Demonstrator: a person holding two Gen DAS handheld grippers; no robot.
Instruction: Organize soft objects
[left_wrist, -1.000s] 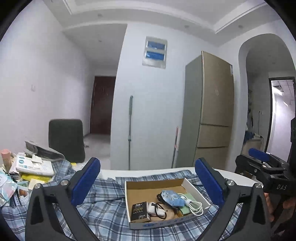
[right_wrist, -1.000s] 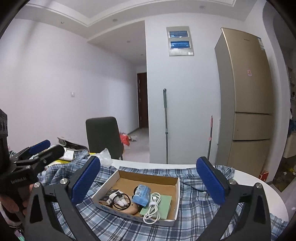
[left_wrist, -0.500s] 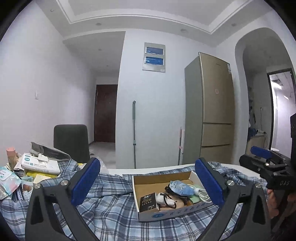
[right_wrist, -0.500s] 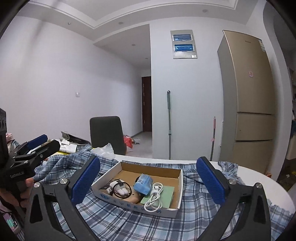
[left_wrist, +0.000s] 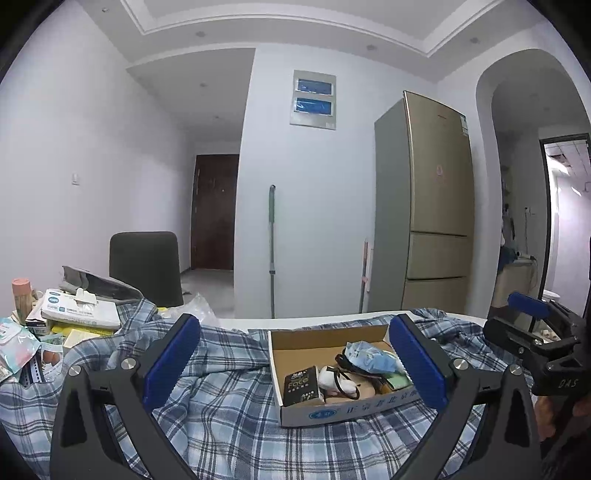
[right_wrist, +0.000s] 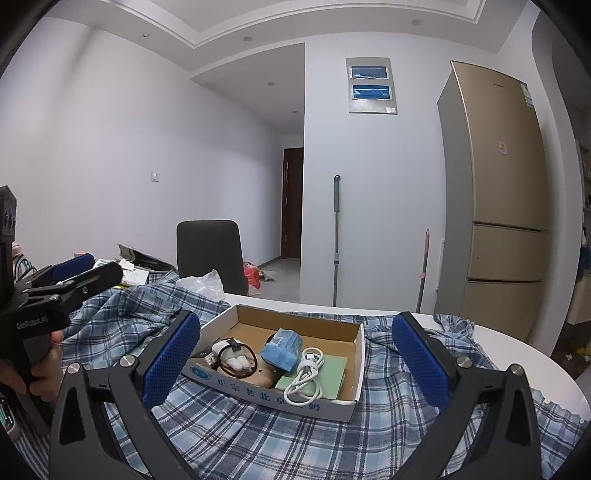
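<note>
- Blue-and-white plaid cloth (right_wrist: 258, 435) lies rumpled over a white rounded surface (right_wrist: 524, 365), with one shallow cardboard box (right_wrist: 343, 402) resting on top of it.
- Grey-white walls enclose the room; one gold refrigerator (right_wrist: 498, 206) stands at right, one dark door (left_wrist: 214, 210) closes the hallway, and one black chair (right_wrist: 210, 251) is drawn up at the far edge of the surface.
- Two long-handled tools lean on the wall: a green-handled mop (right_wrist: 336, 236) and a pink-handled one (right_wrist: 424, 266).
- Inside the box are one blue face mask (right_wrist: 280, 349), one coiled white cable (right_wrist: 306, 373), one pale green pad (right_wrist: 332, 373), one white bundle ringed by black cord (right_wrist: 232, 354) and, seen from the left wrist, one small black carton (left_wrist: 301, 384).
- The left gripper (left_wrist: 291, 358) hangs above the cloth with its jaws spread wide and holding nothing; the box sits just inside its right finger.
- The right gripper (right_wrist: 295, 354) is likewise released and empty, its jaws framing the box from above.
- A pile of packets and one white tissue pack (left_wrist: 79, 314) crowds the left end of the surface, beside one clear plastic bag (right_wrist: 203, 282).
- A hand (right_wrist: 40, 369) grips the left tool's handle.
</note>
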